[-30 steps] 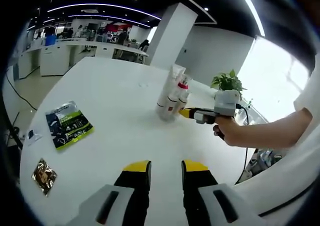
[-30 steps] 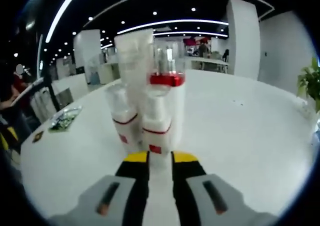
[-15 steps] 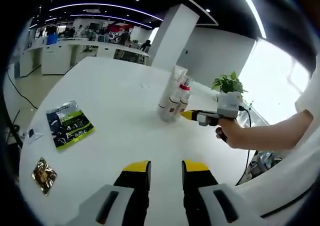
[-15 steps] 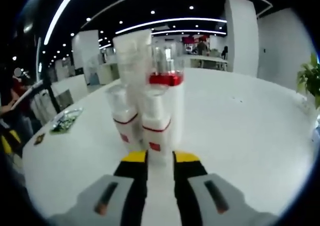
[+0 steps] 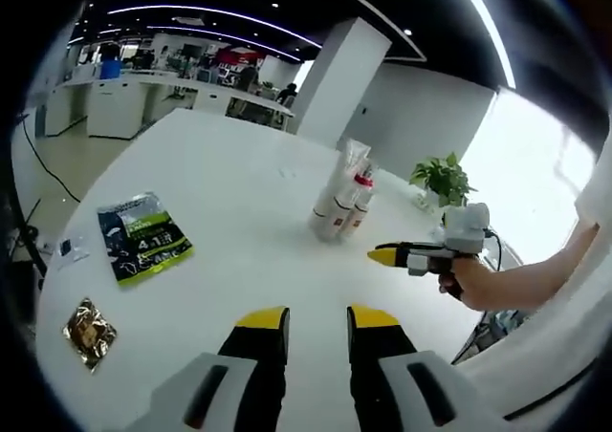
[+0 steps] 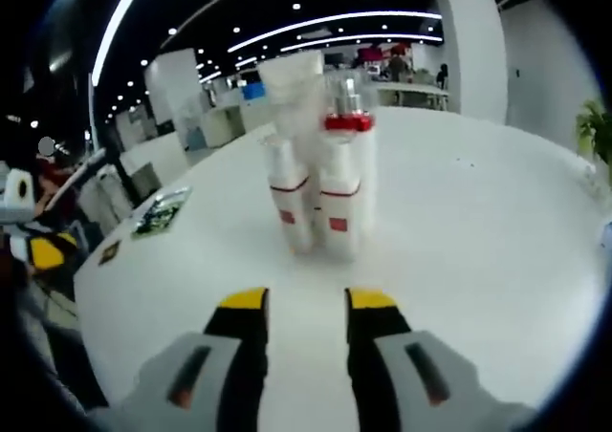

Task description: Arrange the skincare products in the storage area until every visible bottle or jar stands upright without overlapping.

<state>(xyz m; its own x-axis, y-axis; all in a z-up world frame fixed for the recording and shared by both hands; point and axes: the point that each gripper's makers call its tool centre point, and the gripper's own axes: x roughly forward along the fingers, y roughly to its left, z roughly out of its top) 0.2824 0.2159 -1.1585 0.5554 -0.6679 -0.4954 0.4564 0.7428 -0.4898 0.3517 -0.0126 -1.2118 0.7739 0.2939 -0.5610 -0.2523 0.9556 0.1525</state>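
Several white skincare bottles (image 6: 325,179) stand upright in a tight cluster mid-table: a tall translucent tube (image 6: 292,93), a clear-capped bottle with a red collar (image 6: 346,124) and two short bottles with red bands (image 6: 339,217). My right gripper (image 6: 306,303) is open and empty, a short way back from the cluster. The left gripper view shows that cluster (image 5: 342,203) farther off, with the right gripper (image 5: 397,256) held by a hand (image 5: 469,279) to its near right. Low over the table, my left gripper (image 5: 316,319) is open with nothing between its jaws.
A green packet (image 5: 143,238) and a gold sachet (image 5: 88,332) lie on the white round table (image 5: 220,174) at the left. A potted plant (image 5: 442,176) stands behind the bottles near the far edge. Office desks and a pillar fill the background.
My right gripper has drawn back from the bottle cluster and its jaws have spread wider. The bottles stay upright in place. The left gripper's jaws are unchanged.
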